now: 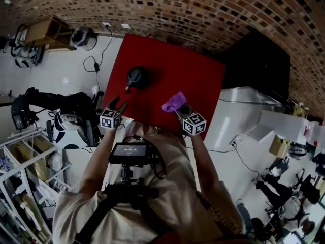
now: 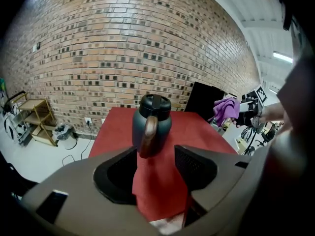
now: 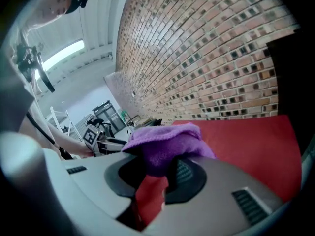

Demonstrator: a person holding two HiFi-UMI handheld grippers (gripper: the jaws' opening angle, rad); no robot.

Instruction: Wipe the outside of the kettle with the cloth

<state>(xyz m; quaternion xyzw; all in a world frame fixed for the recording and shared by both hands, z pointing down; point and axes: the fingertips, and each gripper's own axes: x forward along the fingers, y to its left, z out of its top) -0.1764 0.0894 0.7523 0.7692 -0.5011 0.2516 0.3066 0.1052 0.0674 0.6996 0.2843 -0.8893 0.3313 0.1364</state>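
So the big red table [image 1: 193,85] is taking up most of the head view, and the kettle [image 1: 137,78] is sitting on it toward the person's left side, upright with its lid on. It's looking like the approach stage: wiping isn't happening yet, since nothing is touching the kettle. The left gripper [image 1: 118,104] is hovering at the near table edge with its jaws standing apart and nothing between the pads. The right gripper [image 1: 179,107] is clamping down on the purple cloth [image 1: 174,101], which is bunching up over the jaw tips, well apart from the kettle. The next move is probably calling for the right hand to be carrying that cloth across and pressing it onto the kettle's side. The left is maybe closing in to steady the thing so it isn't sliding around on the table. As for the views, the head view is giving the layout, with both grippers at the near edge and the kettle further in. The left gripper view is the one showing the kettle's brown handle [image 2: 147,136] facing the open jaws, lined up right in the gap. The right gripper view isn't clearly showing the kettle at all, but it is showing the cloth pinched tight between the pads.
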